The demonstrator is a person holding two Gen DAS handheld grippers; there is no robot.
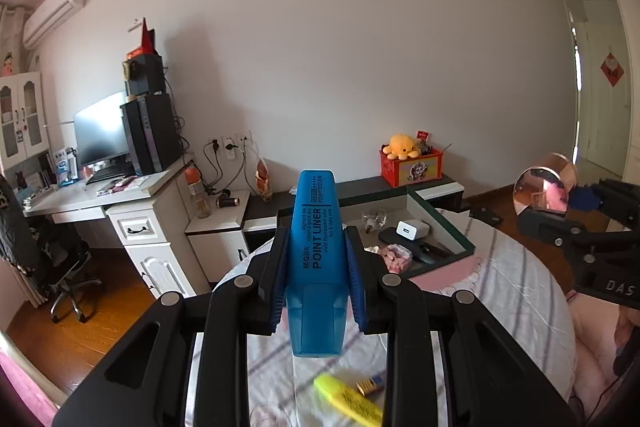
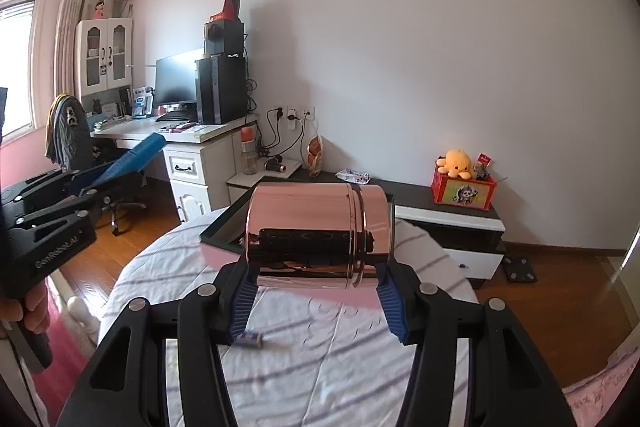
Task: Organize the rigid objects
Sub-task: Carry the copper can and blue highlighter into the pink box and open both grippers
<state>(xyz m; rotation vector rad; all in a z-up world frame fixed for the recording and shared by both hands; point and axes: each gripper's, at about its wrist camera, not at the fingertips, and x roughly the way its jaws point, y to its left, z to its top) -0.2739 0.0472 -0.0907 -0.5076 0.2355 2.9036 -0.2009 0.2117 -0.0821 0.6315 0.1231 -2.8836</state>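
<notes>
Dark tray [image 1: 440, 223] holds charger [image 1: 412, 229]; left gripper [image 1: 318, 255] pinches blue highlighter [image 1: 316, 247], right gripper [image 2: 316, 267] copper tin [image 2: 316, 231].

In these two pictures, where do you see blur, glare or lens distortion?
Left wrist view: the blue highlighter is sharp, but the yellow highlighter on the bed below is smeared by blur, and the walls bow from the fisheye. Right wrist view: the rose-gold canister mirrors the room and the fingers, and the window at the left edge is overexposed.
</notes>
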